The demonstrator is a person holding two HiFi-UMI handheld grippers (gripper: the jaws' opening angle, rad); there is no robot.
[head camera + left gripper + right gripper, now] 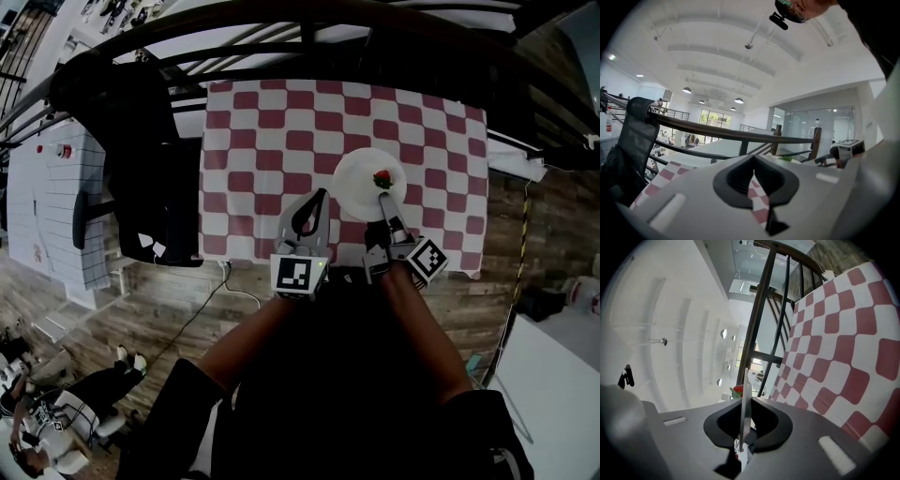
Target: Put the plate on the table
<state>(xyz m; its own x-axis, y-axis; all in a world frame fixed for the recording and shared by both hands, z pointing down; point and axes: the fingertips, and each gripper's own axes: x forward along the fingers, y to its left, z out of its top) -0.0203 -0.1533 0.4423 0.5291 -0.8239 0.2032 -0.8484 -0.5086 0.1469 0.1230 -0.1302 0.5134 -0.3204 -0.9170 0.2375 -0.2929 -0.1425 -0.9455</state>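
Forearms [251, 345]: nearest cam, bare, both reaching fwd, one gripper each, toward table [262, 141] w/ red/white checked cloth [441, 216].
Right gripper [385, 202]: jaws nearly together, clamped on near rim of plate [361, 183]; rim shows edge-on, pinched btwn jaws in right gripper view.
Plate: white, round, over right-centre of cloth, approx parallel to it.
Load on plate: small red item [382, 178] w/ green top, prob. strawberry, near gripped side.
Plate/cloth contact: can't tell from head view; right gripper view shows cloth lying off to one side of plate edge, so judged not down yet.
Left gripper [314, 202]: just left of plate, apart from it; jaws together, nothing btwn them, only sliver of cloth visible past them.
Step in hand: carry/lower phase, one-gripper hold, landing spot right under plate.
Next move: calls for slow straight lowering, plate level so red item doesn't roll off; jaws to part only once base sits flat, then straight pull-back off rim w/o dragging plate or cloth.
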